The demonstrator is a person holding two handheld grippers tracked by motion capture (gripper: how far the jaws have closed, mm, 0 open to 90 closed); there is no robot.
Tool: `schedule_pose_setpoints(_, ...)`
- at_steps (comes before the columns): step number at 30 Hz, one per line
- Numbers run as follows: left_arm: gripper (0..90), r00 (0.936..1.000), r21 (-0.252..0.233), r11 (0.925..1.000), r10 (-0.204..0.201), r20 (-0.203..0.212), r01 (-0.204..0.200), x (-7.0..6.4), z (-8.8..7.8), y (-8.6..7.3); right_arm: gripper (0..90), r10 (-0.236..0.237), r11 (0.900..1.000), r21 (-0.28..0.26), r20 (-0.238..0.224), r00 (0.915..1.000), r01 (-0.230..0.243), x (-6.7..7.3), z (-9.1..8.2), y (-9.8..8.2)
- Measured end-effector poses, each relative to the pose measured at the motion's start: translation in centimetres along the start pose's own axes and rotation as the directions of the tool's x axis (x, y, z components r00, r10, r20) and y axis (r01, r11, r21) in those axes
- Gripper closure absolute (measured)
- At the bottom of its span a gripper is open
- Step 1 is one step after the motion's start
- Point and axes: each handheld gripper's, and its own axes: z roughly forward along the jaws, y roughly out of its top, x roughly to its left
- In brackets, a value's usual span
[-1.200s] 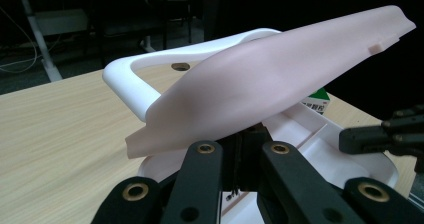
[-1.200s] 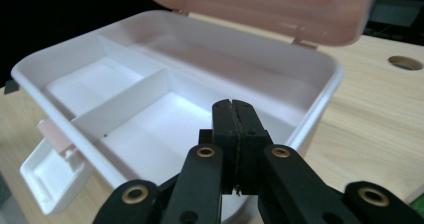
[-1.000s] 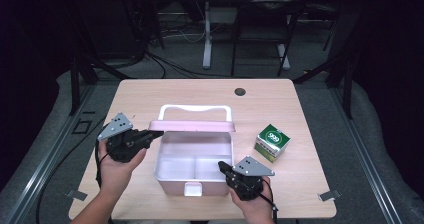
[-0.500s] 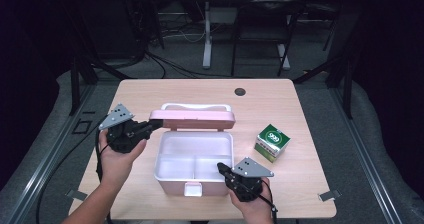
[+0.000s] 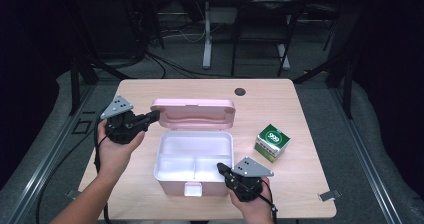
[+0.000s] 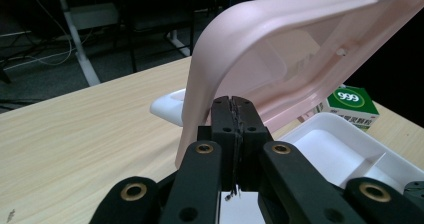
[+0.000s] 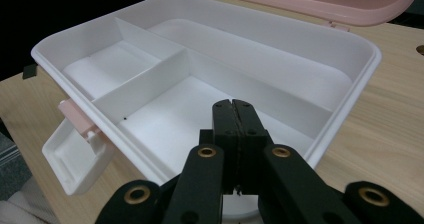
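L claw [image 6: 233,115]: jaws pressed together, nothing between them, tips right at the near corner edge of the pink lid [image 6: 280,59], which stands raised and tilted over the box. Whether the tips touch the lid can't be told. In the high view the L claw [image 5: 152,116] sits at the lid's [image 5: 194,113] left end, held in the left hand [image 5: 114,151].

R claw [image 7: 234,115]: also closed tight, empty, tips over the near rim of the white box tray [image 7: 345,109], above one of the front compartments. High view puts the R claw [image 5: 221,168] at the front right corner of the box [image 5: 194,159], the right hand [image 5: 252,206] behind it.

View diffs: the R claw view shows the tray's dividers clearly, i.e. 1 long back compartment and 2 front ones, 3 total, plus the open latch flap [image 7: 75,159] hanging at the front. The L claw view shows the lid's underside with its moulded recess and, past it, the green carton [image 6: 352,104] w/ "999" on top. The high view shows the whole counter [image 5: 300,104], the carton [image 5: 272,142] well right of the box, apart from it, and a small dark round hole [image 5: 240,91] near the far edge.

Count: 2 claws, 1 box w/ 1 lid, 1 carton.
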Motion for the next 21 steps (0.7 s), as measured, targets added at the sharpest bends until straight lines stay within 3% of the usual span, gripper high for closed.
schedule_pose_setpoints(5, 88.5, 0.9998, 0.023, 0.9997, 0.013, -0.013, -0.012, 0.2, 0.3, 0.5, 90.0, 0.0, 1.0, 0.001, 0.002, 1.0, 0.0, 0.0, 0.0, 0.0)
schedule_pose_setpoints(21, 87.9, 0.9958, 0.016, 0.9995, -0.025, -0.088, 0.027, 2.0, 2.0, 0.8, 90.0, -0.004, 1.0, -0.001, -0.001, 1.0, 0.004, 0.0, 0.0, 0.0)
